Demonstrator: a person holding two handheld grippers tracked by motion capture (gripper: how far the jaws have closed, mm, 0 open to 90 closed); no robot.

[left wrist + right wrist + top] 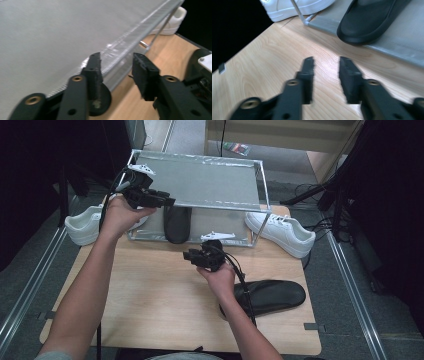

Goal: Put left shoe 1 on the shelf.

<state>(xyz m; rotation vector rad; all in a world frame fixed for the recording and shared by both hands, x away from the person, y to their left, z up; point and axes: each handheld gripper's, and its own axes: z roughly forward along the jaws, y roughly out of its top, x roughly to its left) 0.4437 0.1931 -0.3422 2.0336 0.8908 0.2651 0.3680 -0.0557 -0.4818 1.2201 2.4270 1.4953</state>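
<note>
Both your tongs stand open with nothing between them. The left gripper [167, 200] hangs in the upper left of the high view, just above the front edge of the shoe rack's [260, 200] top shelf; in the left gripper view its jaws straddle that silver edge without touching it. The right gripper [189, 255] sits near the middle of the high view, over bare table [150, 290] just in front of the rack, its jaws pointing toward the left of the frame.

One black slipper [177, 222] already lies on the rack's lower shelf, toe toward you, its tip at the shelf's front edge; in the right gripper view it shows at the upper right [372, 20]. The other black slipper [272, 296] lies on the table at the lower right of the high view, close behind your right wrist, its long axis running left to right.

That second slipper looks like the next thing to fetch, and your right hand is much the nearer. You would have to swing the tongs back toward the lower right and take it across its narrow width. Room is good: the table around it is bare, though its toe end is near the table's right edge. A white shoe [282, 232] stands beside the rack's right post, another [85, 226] at its left.
</note>
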